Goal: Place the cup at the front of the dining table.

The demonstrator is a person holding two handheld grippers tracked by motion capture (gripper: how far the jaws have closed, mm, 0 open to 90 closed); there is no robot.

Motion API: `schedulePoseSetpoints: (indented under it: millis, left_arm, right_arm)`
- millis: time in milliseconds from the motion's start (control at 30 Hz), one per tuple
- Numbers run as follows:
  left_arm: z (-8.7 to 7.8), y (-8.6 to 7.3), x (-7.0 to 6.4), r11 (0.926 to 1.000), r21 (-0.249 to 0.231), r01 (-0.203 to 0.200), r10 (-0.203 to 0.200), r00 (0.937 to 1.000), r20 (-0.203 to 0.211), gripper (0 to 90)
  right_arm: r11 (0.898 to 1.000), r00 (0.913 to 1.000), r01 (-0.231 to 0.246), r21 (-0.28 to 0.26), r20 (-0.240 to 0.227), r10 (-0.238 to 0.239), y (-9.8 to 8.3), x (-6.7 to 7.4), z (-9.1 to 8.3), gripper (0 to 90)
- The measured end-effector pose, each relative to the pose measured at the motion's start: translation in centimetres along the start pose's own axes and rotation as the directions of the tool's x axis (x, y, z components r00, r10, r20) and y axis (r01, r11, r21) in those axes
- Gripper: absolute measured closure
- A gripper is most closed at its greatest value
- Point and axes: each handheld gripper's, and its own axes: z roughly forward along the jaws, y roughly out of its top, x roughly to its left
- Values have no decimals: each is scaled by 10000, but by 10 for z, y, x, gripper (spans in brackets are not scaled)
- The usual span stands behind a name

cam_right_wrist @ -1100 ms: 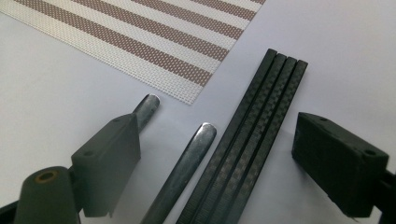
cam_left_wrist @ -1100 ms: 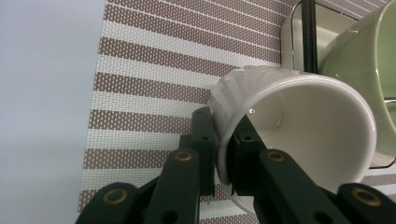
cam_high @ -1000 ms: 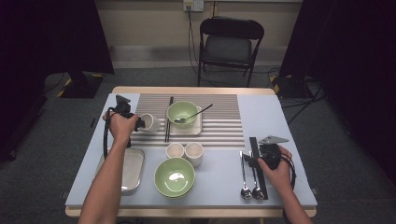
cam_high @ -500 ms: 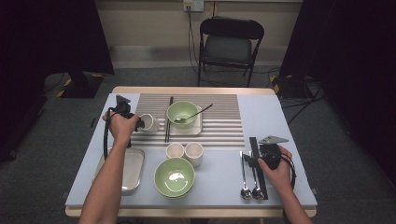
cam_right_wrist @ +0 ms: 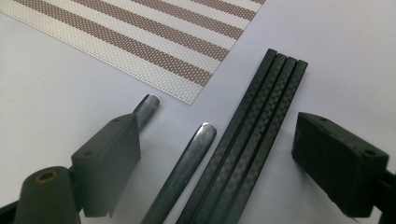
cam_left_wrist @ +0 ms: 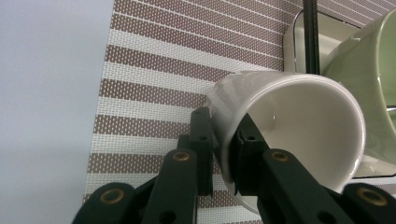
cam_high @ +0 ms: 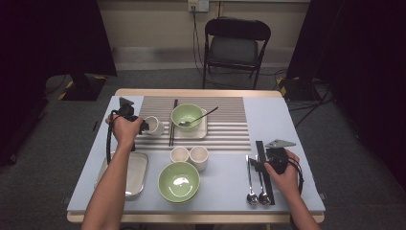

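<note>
We pinch a cup wall on the striped mat

Our left gripper (cam_left_wrist: 223, 154) clenches the tilted white cup (cam_left_wrist: 299, 135) beside the green bowl (cam_high: 186, 116); our right gripper (cam_right_wrist: 217, 163) hangs released over black chopsticks (cam_right_wrist: 252, 135) and spoon handles (cam_right_wrist: 187, 163) on the bench (cam_high: 297, 124).

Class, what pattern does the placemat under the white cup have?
Brown and white stripes; the placemat shows best in the left gripper view.

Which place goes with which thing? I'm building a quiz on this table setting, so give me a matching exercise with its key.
Things:
1. white cup
2. metal tray
3. two spoons
4. black chair

Places:
A. beyond the table's far edge
B. pinched at its rim by the left gripper
C. lying between the right gripper's open jaws
D. near left corner of the table

Pairs: 1-B, 2-D, 3-C, 4-A
</note>
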Motion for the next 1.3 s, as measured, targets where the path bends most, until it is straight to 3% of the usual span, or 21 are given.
schedulePoseSetpoints:
  millis: [567, 1300]
  left_arm:
    - [-4, 0, -2, 9995, -288, 124, -118, 9998, 179, 797]
    - [-7, 0, -6, 9985, -524, -150, 163, 9996, 241, 780]
  right_arm:
    - [10000, 10000, -2, 8, 8, 2, 0, 0, 0, 142]
    - [10000, 10000, 4, 2, -1, -4, 0, 0, 0, 142]
